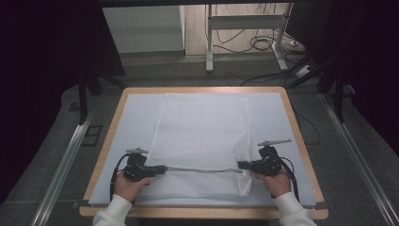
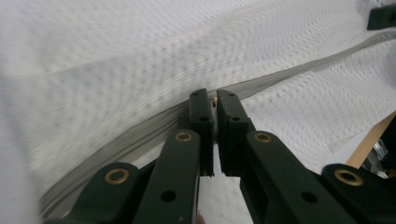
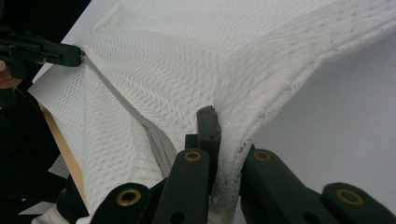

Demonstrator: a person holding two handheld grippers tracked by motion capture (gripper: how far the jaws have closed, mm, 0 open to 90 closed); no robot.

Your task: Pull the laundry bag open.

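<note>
A white mesh bag [image 1: 202, 127] lies flat on the white sheet, its grey zipper [image 1: 202, 170] running across near the front edge. My left gripper [image 1: 163, 168] is at the zipper's left end. In the left gripper view its jaws [image 2: 215, 95] are shut on the small metal zipper pull [image 2: 214, 101]. My right gripper [image 1: 240, 165] holds the bag's right end; its jaws [image 3: 222, 126] are shut on a fold of the mesh [image 3: 233, 93] beside the zipper [image 3: 116, 100], and the cloth hides one fingertip. The zipper is stretched taut between the two grippers.
The white sheet [image 1: 136, 117] covers a wooden table [image 1: 202, 89] with rounded corners. Metal rails [image 1: 66, 160] run along both sides on the floor. Desk legs [image 1: 209, 42] and cables [image 1: 263, 44] stand behind the table's far edge.
</note>
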